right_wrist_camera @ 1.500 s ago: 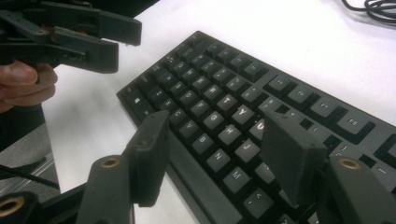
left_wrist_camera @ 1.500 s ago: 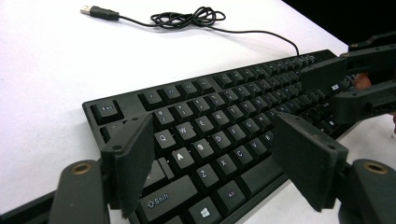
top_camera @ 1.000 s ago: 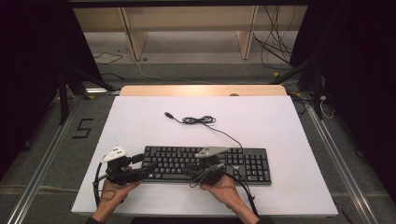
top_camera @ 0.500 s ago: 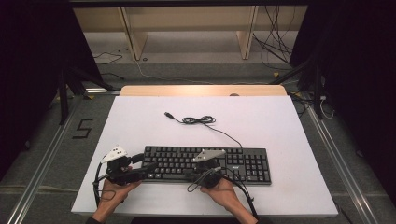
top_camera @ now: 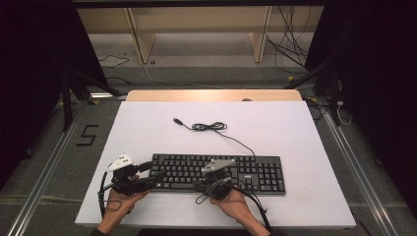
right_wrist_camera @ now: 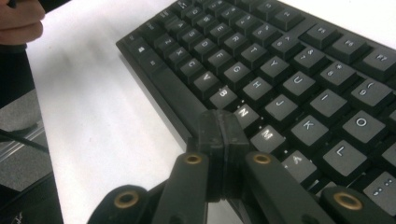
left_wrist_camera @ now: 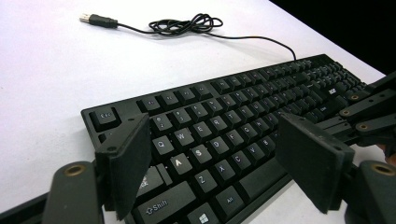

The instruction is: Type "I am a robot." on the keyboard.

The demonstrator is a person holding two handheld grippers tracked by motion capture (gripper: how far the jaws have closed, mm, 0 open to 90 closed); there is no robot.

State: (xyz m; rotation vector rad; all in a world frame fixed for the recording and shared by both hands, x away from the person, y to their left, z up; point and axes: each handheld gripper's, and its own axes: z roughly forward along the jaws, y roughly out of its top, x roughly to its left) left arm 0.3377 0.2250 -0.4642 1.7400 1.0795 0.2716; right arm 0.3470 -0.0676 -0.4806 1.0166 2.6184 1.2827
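A black keyboard (top_camera: 246, 169) lies across the near half of the white table (top_camera: 295, 128). Its thin cable (top_camera: 210, 127) runs back to a small coil and ends in a USB plug (top_camera: 176, 120). My left gripper (top_camera: 153, 177) is at the keyboard's left end. In the left gripper view it (left_wrist_camera: 212, 135) stands open, with its pads on either side of the lower left keys (left_wrist_camera: 187, 140). My right gripper (top_camera: 198, 185) points left along the front edge. The right gripper view shows it (right_wrist_camera: 222, 123) shut with nothing in it, tips just over the space bar by the N key (right_wrist_camera: 243, 112).
A wooden shelf unit (top_camera: 196, 29) stands beyond the table's far edge, with loose cables (top_camera: 290, 49) on the floor. A "5" mark (top_camera: 87, 134) is on the floor at the left. Bare white tabletop lies behind and to the right of the keyboard.
My right gripper has slid a little left along the keyboard's front edge and toward the person. The left gripper and keyboard have stayed put.
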